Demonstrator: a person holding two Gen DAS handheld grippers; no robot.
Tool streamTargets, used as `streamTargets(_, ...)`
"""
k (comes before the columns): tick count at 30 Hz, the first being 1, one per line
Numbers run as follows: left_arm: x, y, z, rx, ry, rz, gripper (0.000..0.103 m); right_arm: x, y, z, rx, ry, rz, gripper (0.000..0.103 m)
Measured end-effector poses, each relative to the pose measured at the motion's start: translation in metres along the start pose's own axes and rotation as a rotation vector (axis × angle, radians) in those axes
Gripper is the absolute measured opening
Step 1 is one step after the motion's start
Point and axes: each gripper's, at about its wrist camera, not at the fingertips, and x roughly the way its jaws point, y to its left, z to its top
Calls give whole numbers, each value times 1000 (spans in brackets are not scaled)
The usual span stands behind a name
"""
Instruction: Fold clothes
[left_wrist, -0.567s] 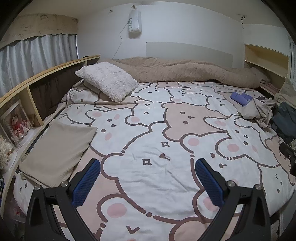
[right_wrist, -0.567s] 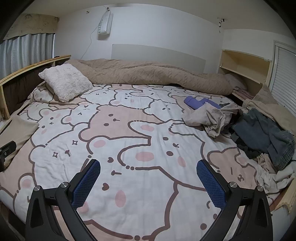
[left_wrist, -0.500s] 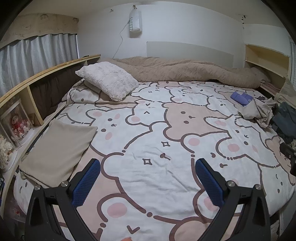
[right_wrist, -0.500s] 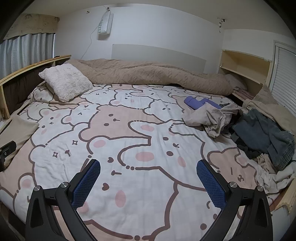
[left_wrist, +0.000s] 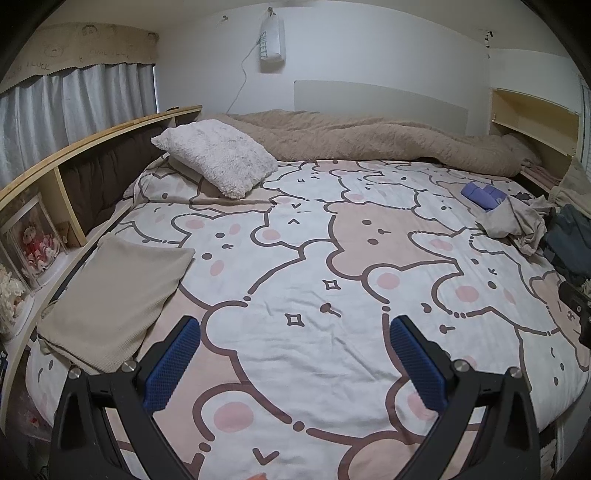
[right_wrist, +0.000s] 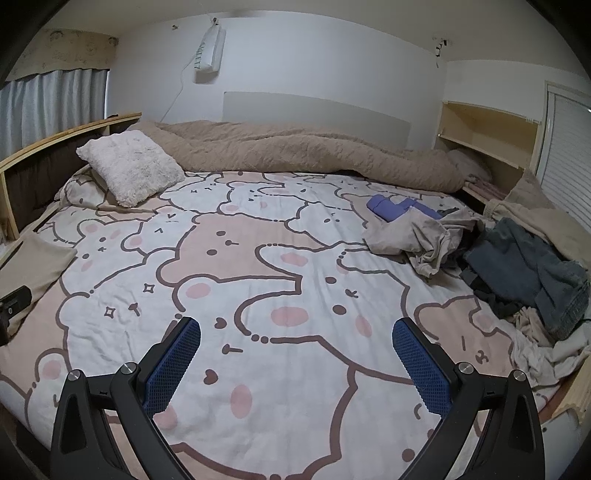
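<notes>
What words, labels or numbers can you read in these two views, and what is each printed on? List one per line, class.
"SWEET": printed vertically on the white pouch-shaped wall light above the bed, clear in the left wrist view.
Same white light in the right wrist view: lettering too blurred to read.
Beige scalloped curtain valance: faint lettering, unreadable.

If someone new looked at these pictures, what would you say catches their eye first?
Most striking is the bear-print bedsheet covering the whole bed, with the open left gripper and open right gripper hovering empty above its near edge. Next comes the heap of unfolded clothes at the bed's right side, then the one folded beige garment at the left edge.
</notes>
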Motion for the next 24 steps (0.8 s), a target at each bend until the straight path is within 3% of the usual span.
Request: streamTargets(24, 8, 0, -5, -3, 15, 0, 103, 7, -1, 2, -9, 16, 5, 103)
